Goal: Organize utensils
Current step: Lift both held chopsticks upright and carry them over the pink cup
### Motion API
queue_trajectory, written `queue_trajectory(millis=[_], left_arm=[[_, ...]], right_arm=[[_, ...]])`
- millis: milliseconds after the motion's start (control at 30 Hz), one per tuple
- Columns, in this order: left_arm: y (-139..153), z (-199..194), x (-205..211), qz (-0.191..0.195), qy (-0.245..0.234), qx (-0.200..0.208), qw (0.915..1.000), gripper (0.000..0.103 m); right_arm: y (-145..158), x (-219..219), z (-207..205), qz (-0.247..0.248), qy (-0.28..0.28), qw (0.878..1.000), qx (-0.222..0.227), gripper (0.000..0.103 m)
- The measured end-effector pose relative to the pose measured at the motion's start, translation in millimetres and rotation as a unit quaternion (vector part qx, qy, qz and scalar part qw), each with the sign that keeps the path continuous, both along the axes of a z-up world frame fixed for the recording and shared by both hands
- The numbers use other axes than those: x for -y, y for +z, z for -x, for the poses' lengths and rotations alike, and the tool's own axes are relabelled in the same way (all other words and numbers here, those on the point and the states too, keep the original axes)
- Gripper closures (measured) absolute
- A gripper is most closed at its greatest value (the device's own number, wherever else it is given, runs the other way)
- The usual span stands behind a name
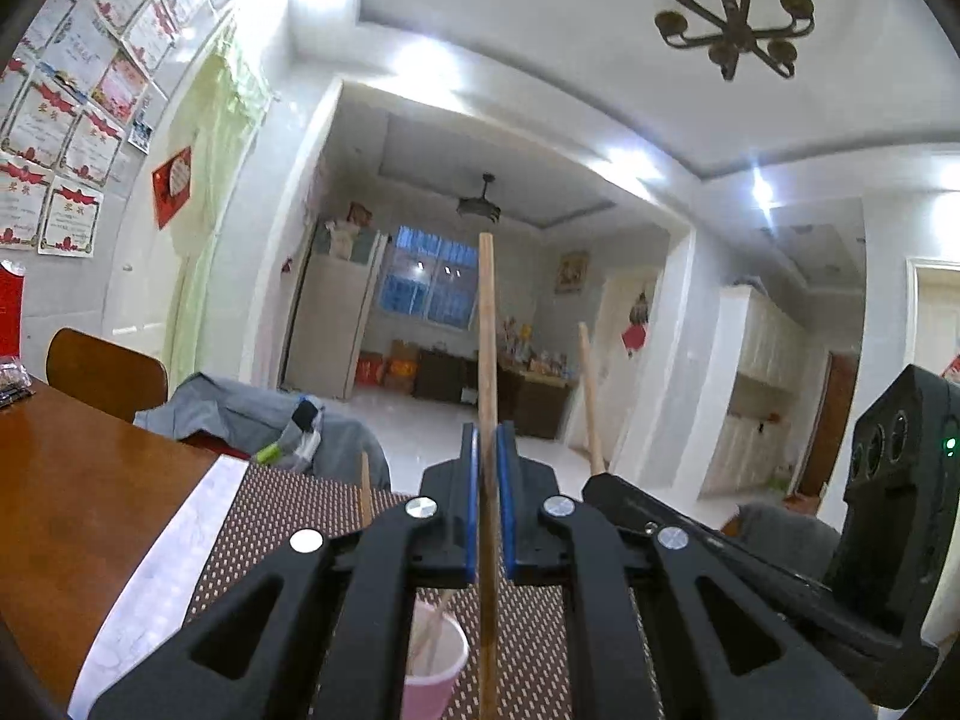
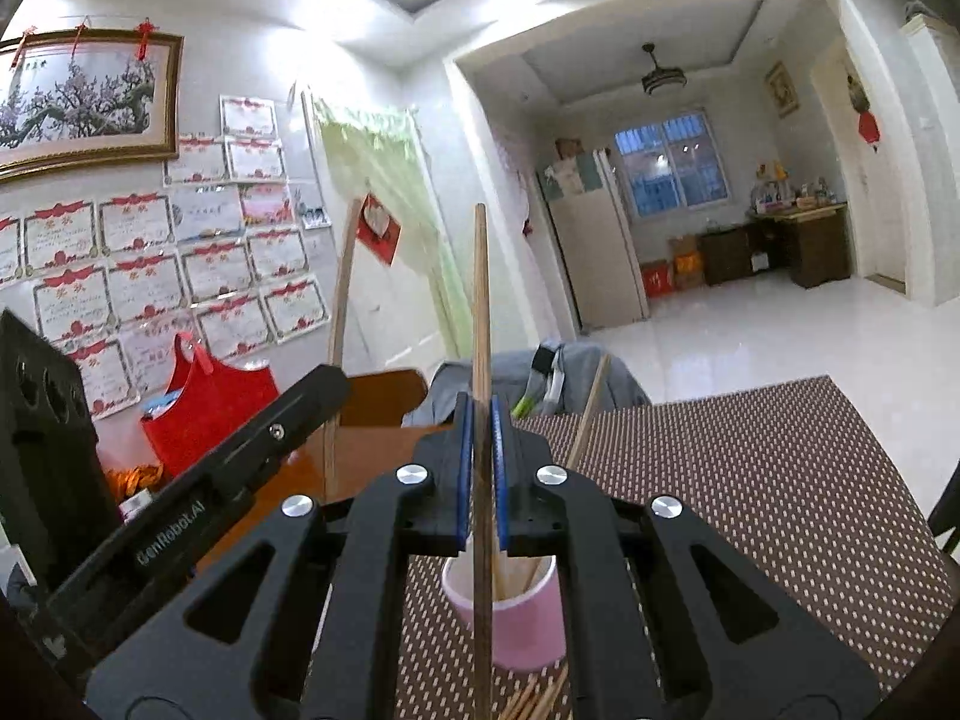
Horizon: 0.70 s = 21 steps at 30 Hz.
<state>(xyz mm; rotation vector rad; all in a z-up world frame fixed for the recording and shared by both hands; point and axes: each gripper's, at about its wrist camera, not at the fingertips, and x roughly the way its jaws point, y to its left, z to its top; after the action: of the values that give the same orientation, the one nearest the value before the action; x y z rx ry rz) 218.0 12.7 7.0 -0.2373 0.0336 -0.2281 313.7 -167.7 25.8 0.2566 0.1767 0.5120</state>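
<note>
We find the task partly done. The pink cup (image 2: 510, 612) stands on the dotted brown mat (image 2: 750, 480) and already holds several chopsticks. More loose chopsticks (image 2: 534, 705) lie on the mat just in front of the cup, so sorting remains.

The left gripper (image 1: 487, 462) has its fingers clenched on one upright chopstick (image 1: 487, 324), held above the cup. The right gripper (image 2: 482, 438) is likewise clamped on an upright chopstick (image 2: 480, 300), its lower end passing in front of the cup. We judge both sticks are next due for the cup.

The mat covers part of a brown wooden bench (image 1: 78, 492); beyond the cup we note a chair (image 1: 102, 369) and grey clothing (image 1: 252, 414). Certificates (image 2: 150, 264) line the wall, a chandelier (image 1: 732, 12) hangs overhead, and a tiled floor (image 2: 750, 336) leads to a far room with a window (image 2: 672, 165).
</note>
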Motion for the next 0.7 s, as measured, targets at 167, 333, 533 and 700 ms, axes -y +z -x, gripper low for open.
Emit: queue_trajectory(millis=[167, 333, 533, 700], left_arm=[[-7.4, -21.8, -5.2, 0.008, 0.023, 0.025, 0.9994, 0.096], [-9.4, -37.4, -9.3, 0.013, 0.055, 0.055, 0.9969, 0.096], [-15.7, -59.1, -10.3, 0.004, 0.087, 0.070, 0.9937, 0.096], [-31.8, -73.6, -12.4, -0.002, 0.103, 0.059, 0.9930, 0.096]], right_arm=[[-1.3, -7.5, -17.1, -0.016, -0.013, 1.000, 0.023, 0.097], [-2.3, -11.7, -34.8, -0.027, -0.027, 0.999, 0.036, 0.096], [-2.7, -16.4, -46.9, -0.042, -0.036, 0.997, 0.053, 0.096], [-6.8, -17.8, -51.8, -0.051, -0.047, 0.995, 0.068, 0.096]])
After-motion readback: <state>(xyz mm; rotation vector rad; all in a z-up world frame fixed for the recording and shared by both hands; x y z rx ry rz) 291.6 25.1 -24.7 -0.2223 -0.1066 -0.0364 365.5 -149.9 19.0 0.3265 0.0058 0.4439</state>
